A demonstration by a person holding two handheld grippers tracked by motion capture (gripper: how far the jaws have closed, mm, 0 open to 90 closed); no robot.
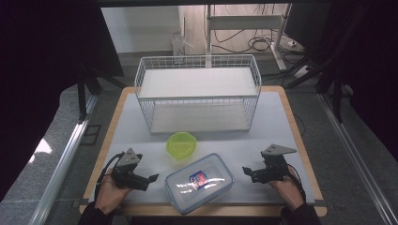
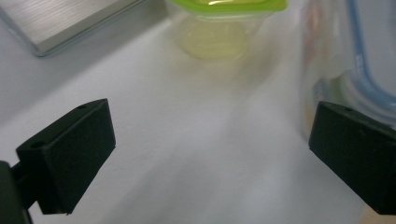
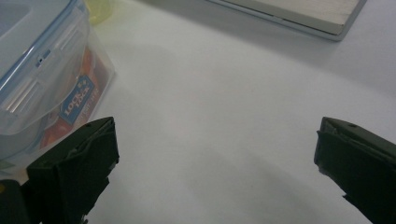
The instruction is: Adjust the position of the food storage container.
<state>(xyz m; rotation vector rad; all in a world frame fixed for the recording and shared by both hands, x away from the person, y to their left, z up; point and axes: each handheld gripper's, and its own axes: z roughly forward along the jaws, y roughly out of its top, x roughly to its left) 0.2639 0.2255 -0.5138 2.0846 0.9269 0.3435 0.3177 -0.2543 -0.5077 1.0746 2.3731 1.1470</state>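
Note:
A clear rectangular box with a blue-sealed lid (image 1: 198, 183) lies near the table's front edge, a colourful label showing through it. Just behind it sits a small round container with a green lid (image 1: 181, 145). My left gripper (image 1: 151, 180) rests left of the clear box, jaws wide apart and empty; its own view shows the green-lidded container (image 2: 224, 23) ahead and the clear box (image 2: 359, 51) at the right. My right gripper (image 1: 247, 172) sits right of the box, open and empty, with the box (image 3: 42, 79) at the left of its view.
A white wire rack with two shelves (image 1: 197, 93) stands at the back of the white table top (image 1: 272, 126); its base edge (image 3: 299, 16) shows in the right gripper view. Wooden table edges (image 1: 300, 140) frame the mat. Black curtains hang on both sides.

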